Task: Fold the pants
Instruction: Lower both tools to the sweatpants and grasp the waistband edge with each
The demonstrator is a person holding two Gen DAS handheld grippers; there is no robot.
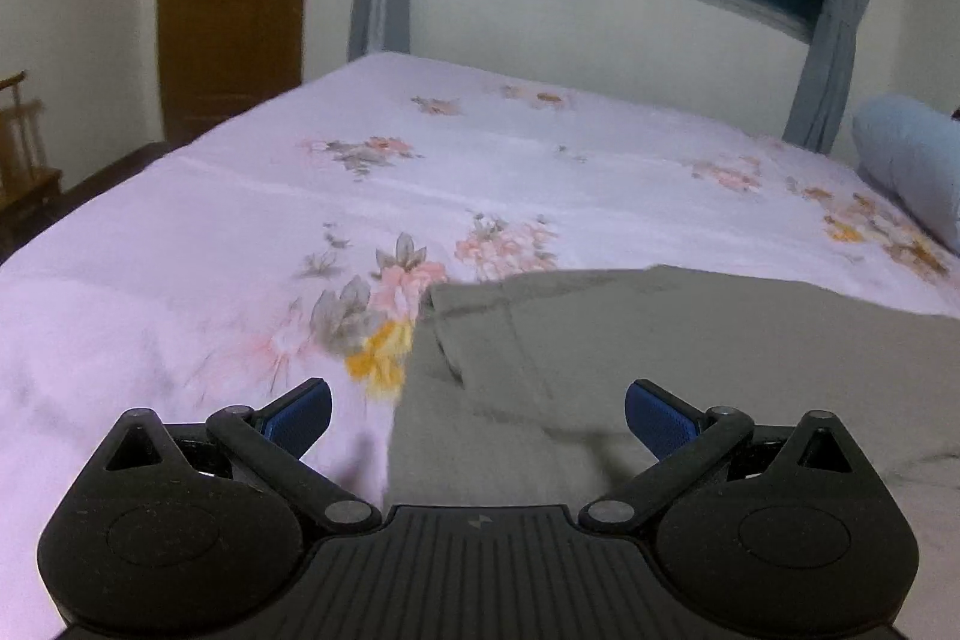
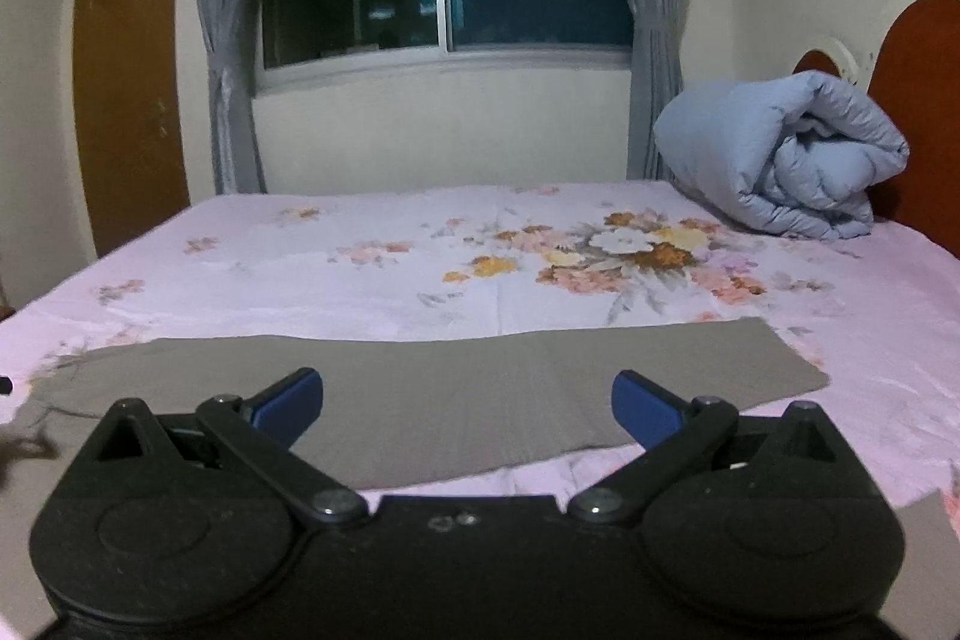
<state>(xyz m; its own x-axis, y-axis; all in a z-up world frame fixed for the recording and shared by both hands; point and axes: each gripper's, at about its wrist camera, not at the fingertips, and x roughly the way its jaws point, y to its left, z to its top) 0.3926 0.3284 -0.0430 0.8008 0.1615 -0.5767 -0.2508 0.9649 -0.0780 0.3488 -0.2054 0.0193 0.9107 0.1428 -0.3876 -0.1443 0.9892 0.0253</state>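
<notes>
Pants point(image 2: 420, 394): grey, spread flat on your floral bed point(image 2: 360, 280). Left gripper point(image 1: 478, 415) and right gripper point(image 2: 467, 403): jaws wide apart, holding nothing.

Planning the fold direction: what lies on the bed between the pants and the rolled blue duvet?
Only floral bedsheet separates pants from duvet, per the right wrist view.

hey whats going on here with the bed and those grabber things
A person holds a two-finger gripper in each hand over grey pants lying flat on a floral bedsheet. The left gripper and right gripper both have their jaws wide open and hold nothing. A rolled blue duvet sits near the headboard.
</notes>
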